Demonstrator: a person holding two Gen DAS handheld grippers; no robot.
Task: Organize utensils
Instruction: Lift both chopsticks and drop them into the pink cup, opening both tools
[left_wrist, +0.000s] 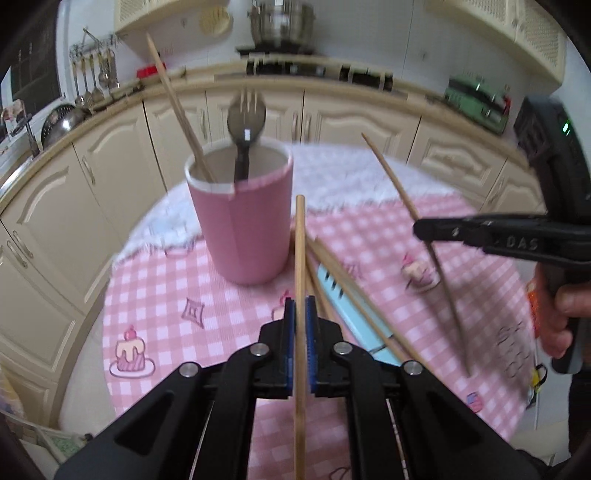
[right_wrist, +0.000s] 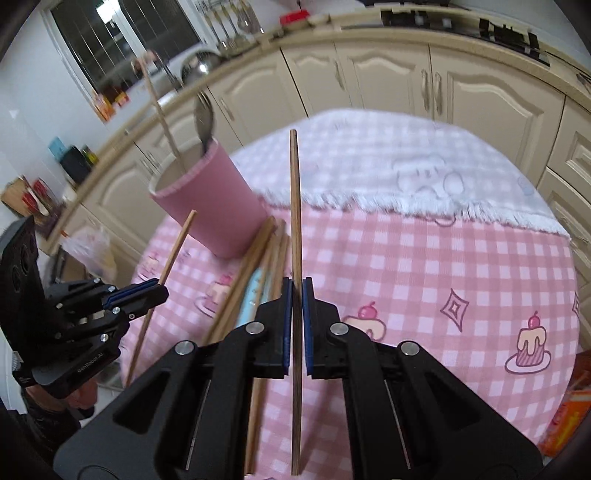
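A pink cup (left_wrist: 243, 221) stands on the pink checked tablecloth (left_wrist: 155, 295) and holds a chopstick (left_wrist: 173, 103), a black-handled spoon (left_wrist: 245, 125) and a fork. My left gripper (left_wrist: 300, 306) is shut on a wooden chopstick (left_wrist: 300, 251) in front of the cup. My right gripper (right_wrist: 296, 291) is shut on another chopstick (right_wrist: 294, 206), held right of the cup (right_wrist: 214, 203); it shows in the left wrist view (left_wrist: 424, 229) with its chopstick (left_wrist: 399, 184). Several chopsticks (right_wrist: 258, 251) lie on a light blue item (left_wrist: 351, 306) by the cup.
A white fringed towel (right_wrist: 388, 162) covers the far part of the round table. Cream kitchen cabinets (right_wrist: 369, 81) curve behind it. An orange packet (right_wrist: 569, 417) sits at the table's right edge. Hanging utensils and a steel bowl are on the far counter.
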